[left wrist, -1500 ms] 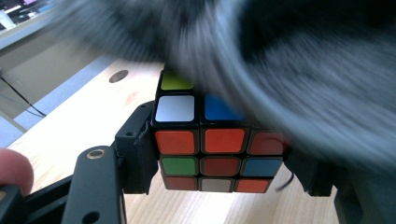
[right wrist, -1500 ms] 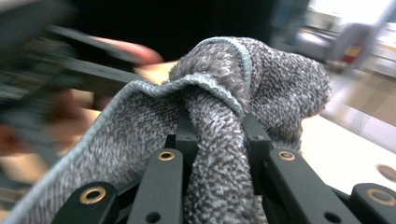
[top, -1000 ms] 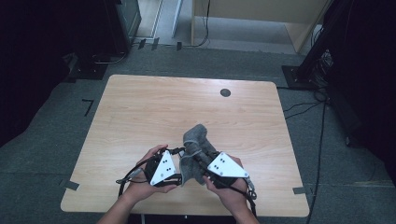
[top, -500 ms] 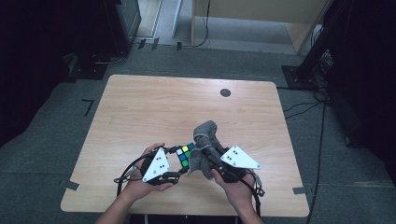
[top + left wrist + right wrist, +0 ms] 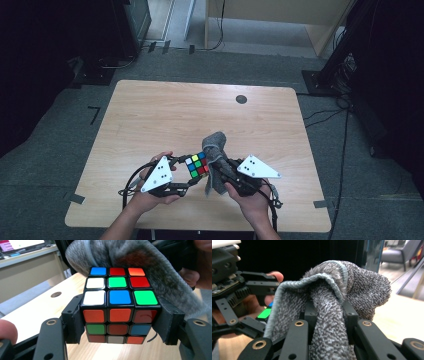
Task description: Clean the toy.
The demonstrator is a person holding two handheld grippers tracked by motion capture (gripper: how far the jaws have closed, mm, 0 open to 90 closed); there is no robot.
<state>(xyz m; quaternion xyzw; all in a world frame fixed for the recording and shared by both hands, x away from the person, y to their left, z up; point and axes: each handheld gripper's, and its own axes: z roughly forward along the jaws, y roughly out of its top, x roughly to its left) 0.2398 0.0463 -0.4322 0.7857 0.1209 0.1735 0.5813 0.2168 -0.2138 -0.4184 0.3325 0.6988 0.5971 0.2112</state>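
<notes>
A scrambled puzzle cube (image 5: pixel 197 164) (image 5: pixel 117 302) is clamped between the jaws of my left gripper (image 5: pixel 186 175) (image 5: pixel 120 322), lifted just above the wooden table (image 5: pixel 165 115) near its front edge. A grey terry cloth (image 5: pixel 214 160) (image 5: pixel 329 312) is bunched in my right gripper (image 5: pixel 220 172) (image 5: pixel 328 320), whose pads squeeze a fold of it. The cloth lies against the cube's far and right side, with its top flopping over. In the right gripper view a green sticker of the cube (image 5: pixel 265 313) peeks out to the left of the cloth, beside the other hand.
A dark round hole (image 5: pixel 241 99) marks the table's far right part. Black stands and cables (image 5: pixel 345 75) sit on the floor to the right, and a wooden cabinet (image 5: pixel 280 15) stands behind. Tape marks (image 5: pixel 75 198) hold the table's front corners.
The two grippers have drawn slightly apart, so the cube's coloured top face, earlier covered by the cloth, now shows between them. The cloth has shifted right along the cube.
</notes>
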